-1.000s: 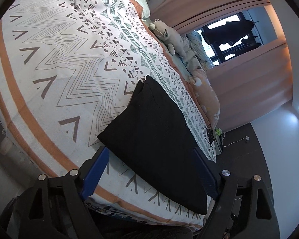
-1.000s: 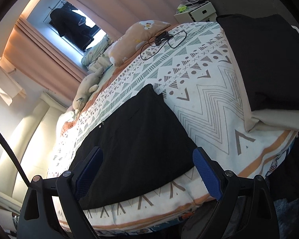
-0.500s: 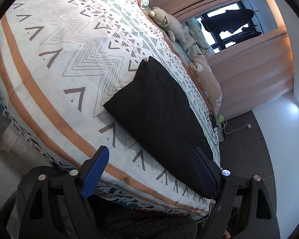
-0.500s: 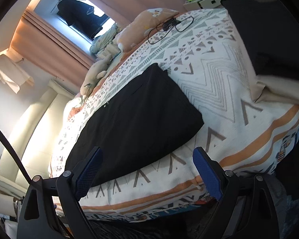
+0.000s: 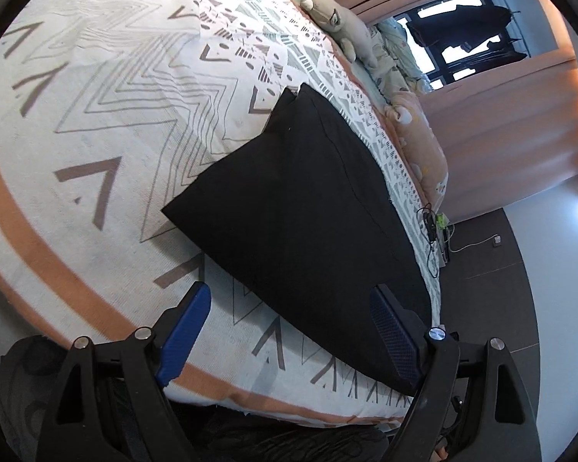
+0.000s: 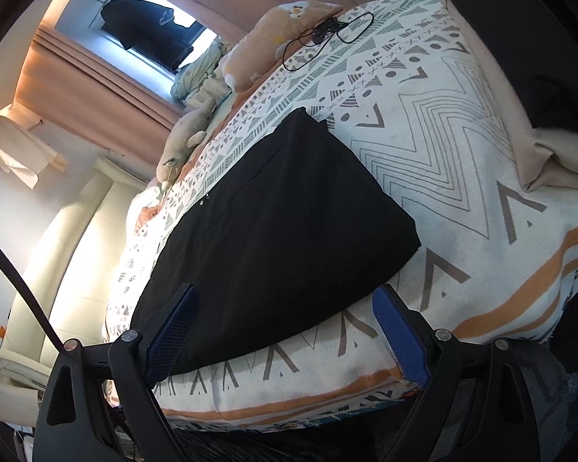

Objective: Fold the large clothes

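Both grippers have come down toward the near edge of the bed since the earlier views, so the black garment (image 5: 308, 208) now fills more of each picture and its front hem sits just ahead of the fingertips. That garment lies flat on the patterned bedspread (image 5: 108, 88), already folded into a long, narrow rectangle running away from the camera, with its nearest corner pointing toward the bed's orange-striped border. From the left wrist view, the left gripper (image 5: 289, 331) hangs with its blue pads spread wide and nothing pinched between them; its right pad overlaps the dark cloth in the picture, but whether it touches the cloth I cannot tell. From the right wrist view, the right gripper (image 6: 285, 331) is likewise spread wide and empty, its left pad over the garment's near edge and its right pad over bare bedspread. Plush toys (image 6: 189, 142) and a black cable (image 6: 323, 38) rest well apart from the garment, toward the far side of the bed. This lowering reads as an approach to the near hem, probably to pinch both front corners and carry them toward the far end for another fold, though no grasp has begun.
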Available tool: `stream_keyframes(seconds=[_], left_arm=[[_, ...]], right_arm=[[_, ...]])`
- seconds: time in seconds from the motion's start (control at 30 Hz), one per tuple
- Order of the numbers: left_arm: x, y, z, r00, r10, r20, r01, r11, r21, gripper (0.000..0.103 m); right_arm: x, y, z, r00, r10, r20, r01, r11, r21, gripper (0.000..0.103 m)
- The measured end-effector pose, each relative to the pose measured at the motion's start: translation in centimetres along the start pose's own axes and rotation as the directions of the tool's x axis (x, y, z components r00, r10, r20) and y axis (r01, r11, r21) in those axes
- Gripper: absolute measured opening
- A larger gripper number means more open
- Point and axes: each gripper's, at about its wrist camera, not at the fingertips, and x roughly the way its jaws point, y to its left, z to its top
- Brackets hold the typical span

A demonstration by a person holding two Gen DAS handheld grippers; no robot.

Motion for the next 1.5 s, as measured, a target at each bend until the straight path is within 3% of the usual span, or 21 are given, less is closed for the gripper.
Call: stream_keyframes(seconds=[0.2,0.5,0.63,0.8,1.07,1.13,1.23,1.5], left_arm=[[2.3,-0.8,0.6,0.993,0.119,0.008,-0.119,0.992,0.035,0.086],[3.8,-0.5,2.2,0.976,0.216,0.040,-0.217,0.976,0.009,0.085],[3.7,-0.2,3.2,0.959,0.271,0.078,-0.271,0.962,-0.011,0.075],[2.7,0.4,3.9,0.916,0.366,0.165,-0.363,0.931,-0.050,0.053],[-0.1,1.5,3.9,0.962,0.214,0.169,-0.198,0.974,-0.108,0.053],[-1.5,1.7,3.6,0.966,0.163,0.203,-0.142,0.983,-0.115,0.053],[-2.1,1.9,3.4,0.973,0.137,0.187,-0.115,0.986,-0.123,0.053],[-1.6,3.4,2.1,0.994,0.044,0.100,-0.027,0.987,-0.161,0.053]], right_arm=[[3.1,-0.2,0.8,0.999,-0.018,-0.031,0.018,1.000,0.014,0.091],[5.7,0.7,2.2,0.996,-0.079,-0.035,0.079,0.997,-0.007,0.091],[5.4,0.4,2.6,0.994,-0.104,-0.024,0.104,0.995,-0.007,0.091],[4.1,-1.2,3.0,0.988,-0.154,-0.010,0.154,0.988,0.022,0.078],[-0.3,-1.0,3.3,0.985,-0.161,0.054,0.162,0.986,-0.023,0.076],[-1.3,0.0,3.4,0.987,-0.144,0.075,0.149,0.987,-0.055,0.076],[-1.9,1.8,3.3,0.990,-0.111,0.089,0.120,0.987,-0.108,0.076],[0.6,7.9,0.7,1.000,0.000,-0.016,-0.004,0.966,-0.257,0.076]])
